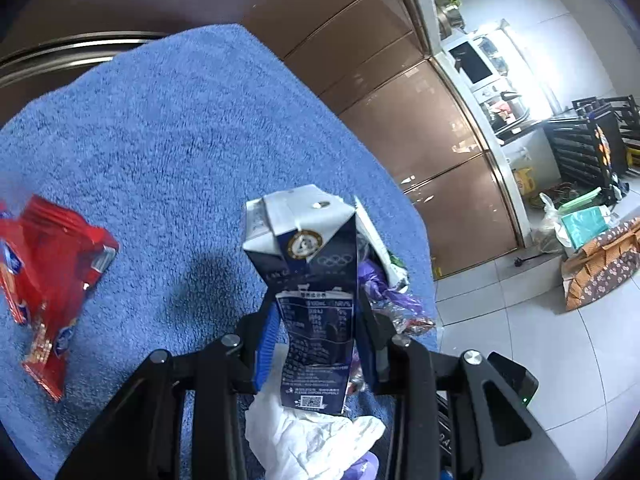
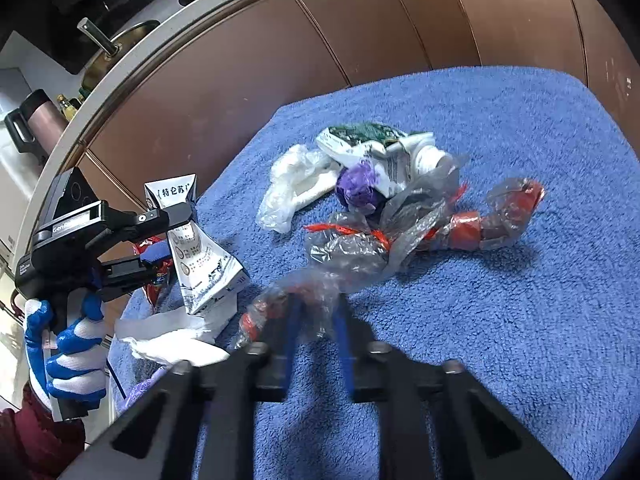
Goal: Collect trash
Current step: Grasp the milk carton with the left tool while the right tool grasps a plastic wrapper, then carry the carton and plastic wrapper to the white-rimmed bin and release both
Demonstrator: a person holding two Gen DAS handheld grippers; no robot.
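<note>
Nearest us, our left gripper [image 1: 316,316] pinches a crushed dark-blue and white milk carton [image 1: 310,280] at its waist, lifted off the blue fleecy towel [image 1: 168,140]. The towel fills most of the surface; its far edge stops at brown cabinet panels [image 2: 340,24], and its right half lies bare. Our right gripper [image 2: 318,312] is closed on crinkled clear plastic film with red strips [image 2: 360,248], part of the heap mid-towel. A white crumpled tissue [image 1: 312,436] sits under the carton. A red snack wrapper [image 1: 48,280] lies well apart, leftward.
</note>
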